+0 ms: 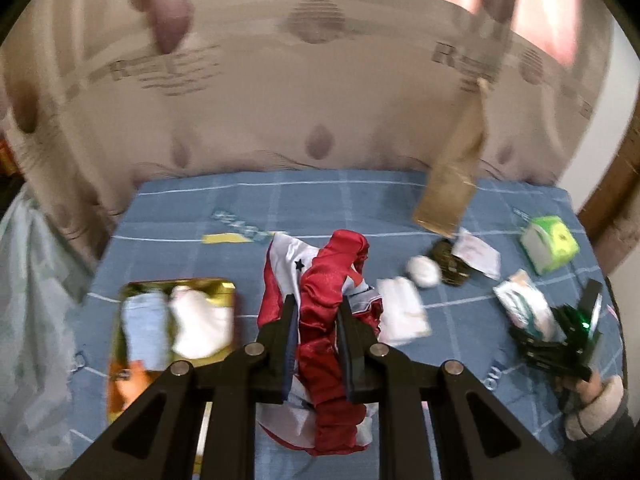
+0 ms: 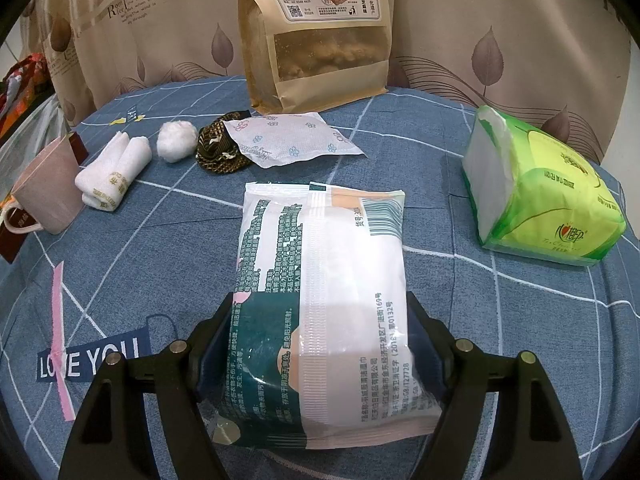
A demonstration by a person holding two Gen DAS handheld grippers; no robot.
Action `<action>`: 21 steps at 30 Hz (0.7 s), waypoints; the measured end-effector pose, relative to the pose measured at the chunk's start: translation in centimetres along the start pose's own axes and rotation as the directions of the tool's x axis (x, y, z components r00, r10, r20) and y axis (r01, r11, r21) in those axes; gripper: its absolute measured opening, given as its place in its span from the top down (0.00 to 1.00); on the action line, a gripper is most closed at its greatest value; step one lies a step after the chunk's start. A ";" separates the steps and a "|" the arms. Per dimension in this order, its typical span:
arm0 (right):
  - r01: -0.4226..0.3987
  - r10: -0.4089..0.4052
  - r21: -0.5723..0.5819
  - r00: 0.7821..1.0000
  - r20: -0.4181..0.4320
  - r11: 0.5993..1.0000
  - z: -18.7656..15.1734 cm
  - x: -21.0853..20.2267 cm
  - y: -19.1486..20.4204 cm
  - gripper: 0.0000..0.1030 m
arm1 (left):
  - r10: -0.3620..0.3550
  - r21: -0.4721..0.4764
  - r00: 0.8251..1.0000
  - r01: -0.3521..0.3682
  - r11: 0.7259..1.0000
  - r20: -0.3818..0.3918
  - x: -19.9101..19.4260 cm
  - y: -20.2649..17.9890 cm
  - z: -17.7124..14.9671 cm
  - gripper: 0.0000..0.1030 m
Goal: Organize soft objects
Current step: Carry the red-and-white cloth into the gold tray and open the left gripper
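My left gripper (image 1: 318,312) is shut on a red and white satin cloth (image 1: 324,280) and holds it above the blue checked cloth; the view is blurred. A gold tray (image 1: 218,284) at the left holds a light blue cloth (image 1: 142,328) and a white cloth (image 1: 200,324). My right gripper (image 2: 320,344) has its jaws around a white and teal soft pack (image 2: 324,280), which lies on the table. The right gripper also shows in the left wrist view (image 1: 560,328). A rolled white towel (image 2: 114,176), a cotton ball (image 2: 176,140), a dark patterned pouch (image 2: 218,148) and a flat white sachet (image 2: 288,138) lie beyond.
A green tissue pack (image 2: 548,196) lies at the right. A brown paper snack bag (image 2: 316,32) stands at the back against the leaf-print curtain. A pink mug (image 2: 48,192) stands at the left beside a dark red box (image 2: 12,240).
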State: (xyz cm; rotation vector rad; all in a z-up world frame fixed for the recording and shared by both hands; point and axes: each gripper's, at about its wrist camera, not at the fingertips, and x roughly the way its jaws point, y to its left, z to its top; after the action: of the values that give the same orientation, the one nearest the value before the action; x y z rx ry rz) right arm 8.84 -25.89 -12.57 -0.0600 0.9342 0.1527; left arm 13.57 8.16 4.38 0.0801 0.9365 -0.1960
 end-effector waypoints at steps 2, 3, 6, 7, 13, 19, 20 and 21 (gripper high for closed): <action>0.001 -0.001 0.000 1.000 0.000 1.000 0.0 0.0 0.0 0.27 | 0.041 -0.023 0.999 -0.040 0.999 0.003 -0.3 1.8 0.1 0.83; 0.000 0.000 0.000 1.000 0.000 1.000 0.0 0.0 0.0 0.27 | 0.058 -0.038 0.998 -0.058 0.998 0.002 -0.4 2.9 0.1 0.83; 0.000 0.000 0.000 1.000 0.000 1.000 0.0 0.0 0.0 0.27 | 0.101 -0.069 0.995 -0.101 0.992 -0.009 -0.2 5.5 0.1 0.83; 0.000 0.000 0.000 1.000 0.000 1.000 0.0 0.0 0.0 0.27 | 0.118 -0.076 0.993 -0.119 0.990 -0.018 0.1 6.4 0.0 0.83; 0.001 -0.001 0.000 1.000 0.000 1.000 0.0 0.0 0.0 0.27 | 0.158 -0.124 0.984 -0.167 0.978 -0.078 2.5 10.1 -0.7 0.83; 0.001 -0.001 0.000 1.000 0.000 1.000 0.0 0.1 0.0 0.27 | 0.169 -0.157 0.976 -0.190 0.969 -0.137 5.8 12.0 -1.1 0.83; 0.001 -0.001 0.000 1.000 0.000 1.000 0.0 0.1 0.0 0.27 | 0.164 -0.160 0.976 -0.187 0.969 -0.147 6.4 12.2 -1.2 0.83; 0.001 -0.001 0.000 1.000 0.000 1.000 0.0 0.1 0.0 0.27 | 0.163 -0.164 0.974 -0.188 0.968 -0.155 6.9 12.5 -1.2 0.83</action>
State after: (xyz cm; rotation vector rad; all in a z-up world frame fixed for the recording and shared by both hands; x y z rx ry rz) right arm 8.90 -25.84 -12.61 -0.0606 0.9346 0.1519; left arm 19.16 19.69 -2.13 0.0117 1.0779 0.0589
